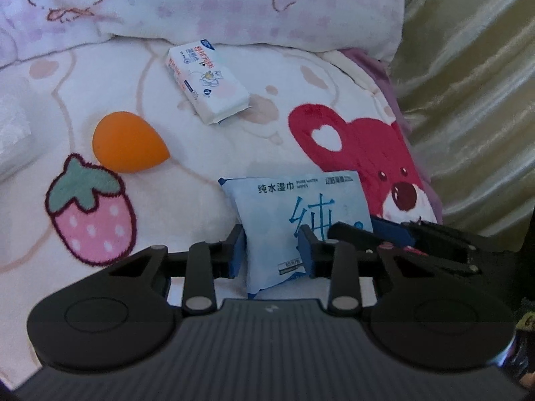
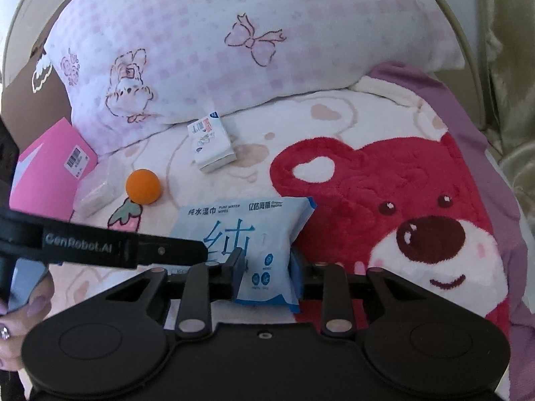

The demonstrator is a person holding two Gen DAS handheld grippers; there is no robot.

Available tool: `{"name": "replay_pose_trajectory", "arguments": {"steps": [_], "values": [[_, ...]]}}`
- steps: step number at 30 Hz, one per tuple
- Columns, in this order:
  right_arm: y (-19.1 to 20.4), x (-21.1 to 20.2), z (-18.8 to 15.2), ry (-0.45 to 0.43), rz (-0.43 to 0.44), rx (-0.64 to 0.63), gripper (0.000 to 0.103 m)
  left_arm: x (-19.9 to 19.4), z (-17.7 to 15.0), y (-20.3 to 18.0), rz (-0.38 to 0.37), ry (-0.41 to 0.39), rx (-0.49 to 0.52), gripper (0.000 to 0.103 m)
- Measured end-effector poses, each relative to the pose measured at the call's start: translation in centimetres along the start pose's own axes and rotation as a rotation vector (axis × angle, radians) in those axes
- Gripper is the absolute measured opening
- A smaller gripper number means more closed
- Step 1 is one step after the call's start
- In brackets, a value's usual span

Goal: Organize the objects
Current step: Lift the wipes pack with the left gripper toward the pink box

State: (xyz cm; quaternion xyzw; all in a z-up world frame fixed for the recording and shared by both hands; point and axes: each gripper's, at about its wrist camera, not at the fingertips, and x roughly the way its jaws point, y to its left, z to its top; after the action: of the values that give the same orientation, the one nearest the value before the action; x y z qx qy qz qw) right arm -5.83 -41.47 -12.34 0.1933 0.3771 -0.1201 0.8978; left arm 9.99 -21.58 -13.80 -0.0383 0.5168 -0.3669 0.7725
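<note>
A pale blue soft plastic pack of wet wipes (image 1: 301, 220) stands upright, pinched at both lower edges, above the bear-print blanket (image 2: 367, 180).

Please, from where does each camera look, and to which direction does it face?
Left wrist: on the left gripper, looking down at the blanket; the right gripper shows beside it.
Right wrist: on the right gripper; the left gripper and a hand show.
Shared: the wipes pack, in both jaws, orange sponge, tissue pack.

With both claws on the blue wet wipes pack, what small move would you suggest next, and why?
Probably lift the wet wipes pack slightly off the blanket. The left claw and right claw both pinch its near edge, so it looks secured and ready to carry.
</note>
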Motion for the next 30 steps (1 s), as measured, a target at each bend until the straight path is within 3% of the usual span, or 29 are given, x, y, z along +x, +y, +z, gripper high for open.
{"name": "replay_pose_trajectory", "arguments": {"steps": [8, 21, 30], "values": [[2.6, -2.2, -0.3, -0.084, 0.003, -0.094, 0.043, -3.0, -0.5, -0.5, 0.015, -0.063, 0.028, 0.033], [6.7, -2.7, -0.9, -0.052, 0.053, -0.140, 0.057, -6.7, -2.2, 0.7, 0.064, -0.074, 0.036, 0.034], [9.7, -3.1, -2.0, -0.036, 0.094, -0.151, 0.060, -9.6, -4.1, 3.1, 0.061, -0.063, -0.003, 0.033]]}}
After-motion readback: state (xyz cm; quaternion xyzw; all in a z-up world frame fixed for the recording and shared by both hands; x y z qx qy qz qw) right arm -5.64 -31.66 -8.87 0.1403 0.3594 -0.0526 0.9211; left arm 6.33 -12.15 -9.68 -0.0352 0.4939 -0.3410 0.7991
